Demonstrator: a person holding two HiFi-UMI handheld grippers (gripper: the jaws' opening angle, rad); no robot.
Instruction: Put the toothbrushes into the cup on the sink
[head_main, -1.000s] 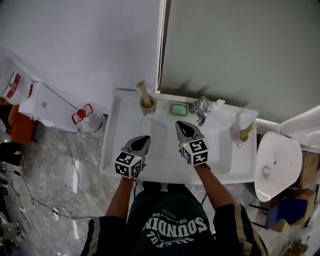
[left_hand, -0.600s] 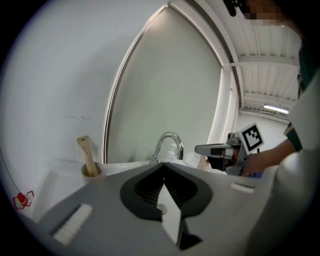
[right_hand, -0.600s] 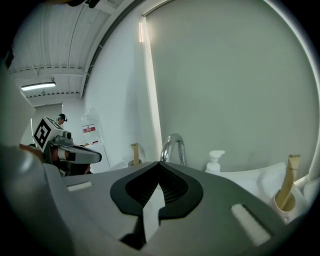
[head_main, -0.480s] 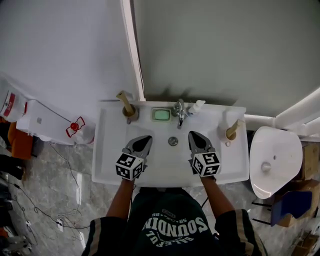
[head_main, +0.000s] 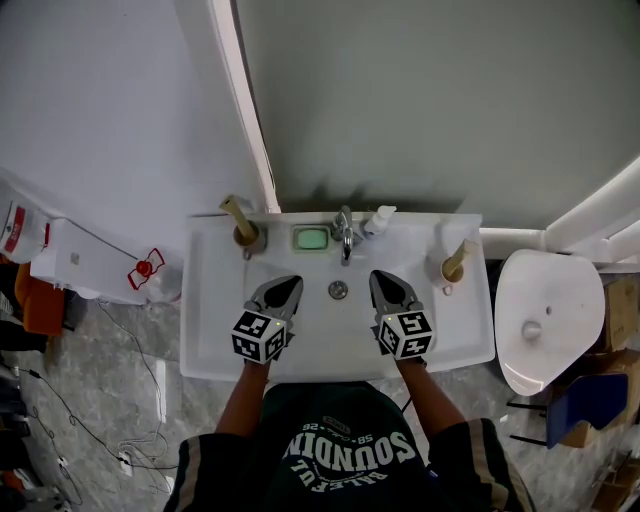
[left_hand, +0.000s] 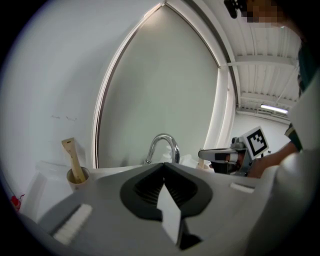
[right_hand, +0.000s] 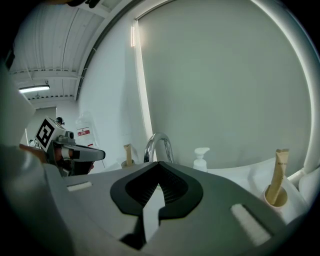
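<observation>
Head view: L gripper (head_main: 282, 292) and R gripper (head_main: 388, 290) hover over the sink (head_main: 205, 330) basin, 1 on each side of the drain (head_main: 338, 290). 2 cups stand on the back ledge: left cup (head_main: 247, 237) and right cup (head_main: 449, 269), each w/ 1 toothbrush leaning in it. Green soap (head_main: 311, 239) lies just beside the faucet (head_main: 344, 232).

Left gripper view: jaws together, nothing between them; left cup ahead, off to the left.

Right gripper view: jaws together, empty. Right cup at lower right; pump bottle (right_hand: 201, 159) near the faucet.
</observation>
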